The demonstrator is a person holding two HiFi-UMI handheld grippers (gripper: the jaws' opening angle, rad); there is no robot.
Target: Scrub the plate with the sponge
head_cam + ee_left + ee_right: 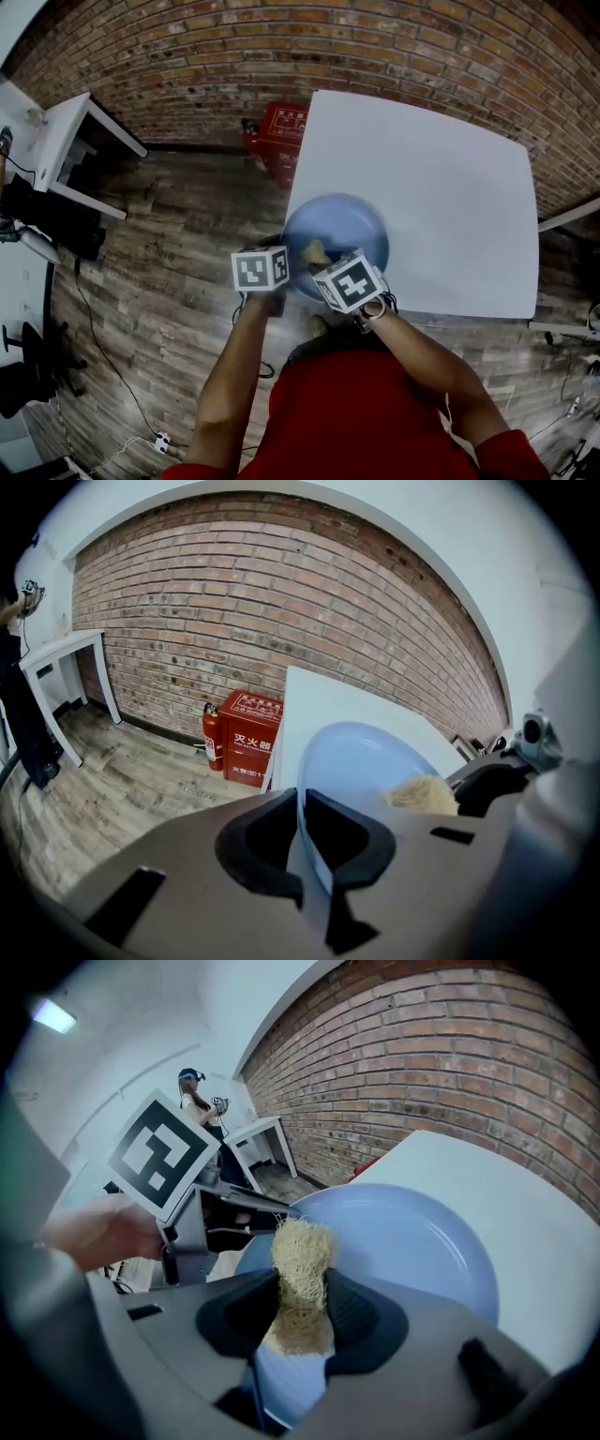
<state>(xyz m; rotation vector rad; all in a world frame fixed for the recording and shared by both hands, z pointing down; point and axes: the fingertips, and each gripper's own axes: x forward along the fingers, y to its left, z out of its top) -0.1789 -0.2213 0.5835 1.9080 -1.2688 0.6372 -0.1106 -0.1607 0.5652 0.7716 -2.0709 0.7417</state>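
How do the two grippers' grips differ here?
The left gripper pinches the thin rim of the blue plate, jaws nearly together; the right gripper clamps the tan fibrous sponge, jaws wider apart. The left sits at the plate's edge, the right over its face. Both are shut on something.

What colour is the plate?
Pale blue, plain with no pattern; the plate shows best in the right gripper view.

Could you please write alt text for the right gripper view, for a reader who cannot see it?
The right gripper is shut on a tan fibrous sponge, with a blue plate just beyond it. The left gripper clamps the plate's rim at the picture's left; a white table and a brick wall lie behind.
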